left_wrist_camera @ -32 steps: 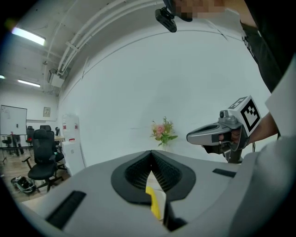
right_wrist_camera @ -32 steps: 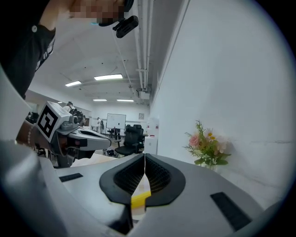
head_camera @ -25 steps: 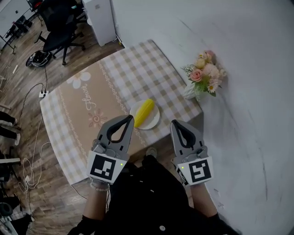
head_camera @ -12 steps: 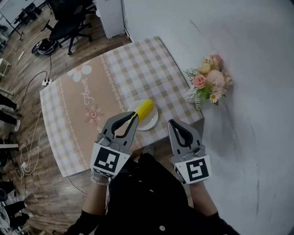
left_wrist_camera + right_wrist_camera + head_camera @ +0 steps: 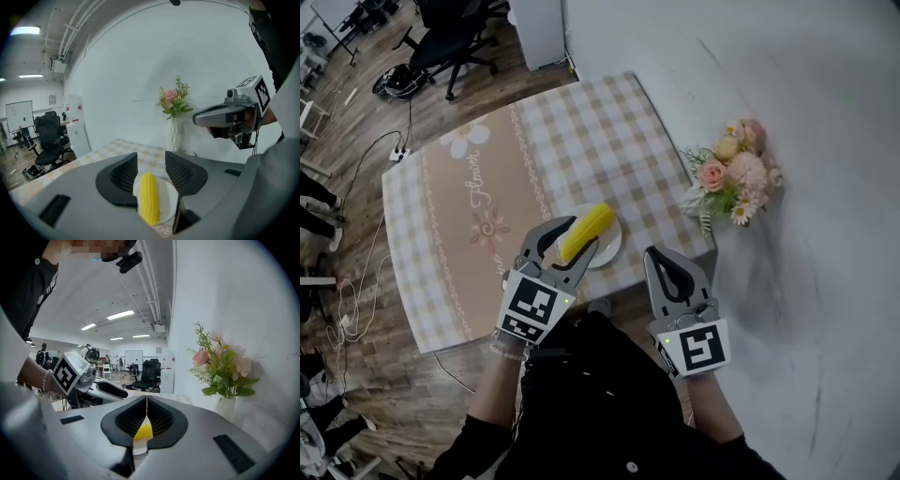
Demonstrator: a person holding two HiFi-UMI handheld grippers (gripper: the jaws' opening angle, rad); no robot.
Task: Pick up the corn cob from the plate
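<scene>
Corn cob (image 5: 587,232) noted lying on the white plate (image 5: 616,242), near the front edge of the checked-cloth counter (image 5: 581,131). Left tongs (image 5: 582,233) found with jaws apart, having just been opening; the cob is seen in the gap, not pressed by the pads. Right tongs (image 5: 661,255) held just beside the plate, jaws together, nothing gripped. Flower vase (image 5: 733,178) recorded at the counter's right edge.

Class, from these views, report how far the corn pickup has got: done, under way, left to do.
Done: the left gripper is lined up on the corn cob, and its jaws have just been opening. In hand: the cob shows between the open jaws, not gripped, on the plate. Left: close and lift. The right gripper is shut and empty.
</scene>
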